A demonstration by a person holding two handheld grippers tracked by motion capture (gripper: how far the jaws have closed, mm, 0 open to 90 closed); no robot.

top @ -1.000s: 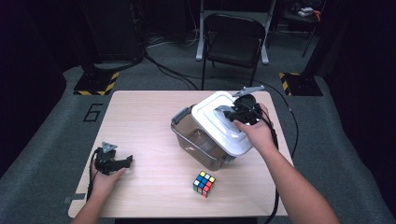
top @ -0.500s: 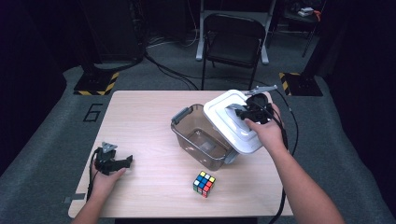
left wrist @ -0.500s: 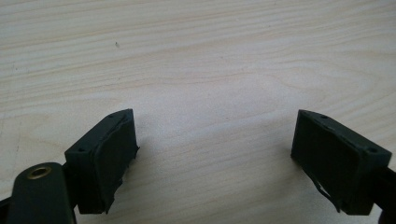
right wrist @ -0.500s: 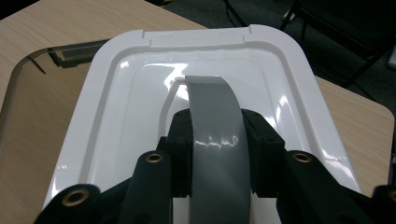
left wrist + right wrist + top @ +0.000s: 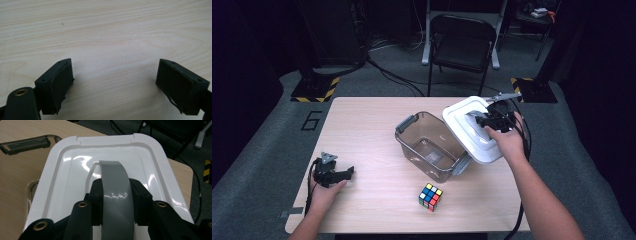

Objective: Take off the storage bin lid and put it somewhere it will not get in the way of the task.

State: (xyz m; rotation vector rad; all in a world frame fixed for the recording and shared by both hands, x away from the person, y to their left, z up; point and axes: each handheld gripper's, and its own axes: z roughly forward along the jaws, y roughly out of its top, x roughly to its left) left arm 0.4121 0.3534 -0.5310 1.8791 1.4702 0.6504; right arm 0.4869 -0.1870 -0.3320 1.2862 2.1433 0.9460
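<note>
Right hand-held gripper: clenching the grey handle of the white lid; in the right gripper view both black jaws are pressing on the handle's two sides.
White lid: hanging tilted in the grip above the worktop's right part, at about 3 o'clock from the bin; its lower left edge is overlapping the bin's right rim in the high view, and whether the two are touching cannot be told.
Lid handle: a glossy grey arched strap running along the lid's middle, seen lengthwise between the jaws in the right gripper view.
Clear bin: standing open and upright near the worktop's centre, turned at an angle, with a grey latch at its 11 o'clock end and another at its 5 o'clock end; nothing is lying inside.
Left hand-held gripper: released, jaws standing wide apart with bare wood between them in the left gripper view; resting low at the worktop's 8 o'clock corner, well apart from the bin.
Puzzle cube: sitting on the worktop at 6 o'clock from the bin, near it but apart, untouched.
Chair: standing on the floor beyond the worktop's far edge, at 12 o'clock.
</note>
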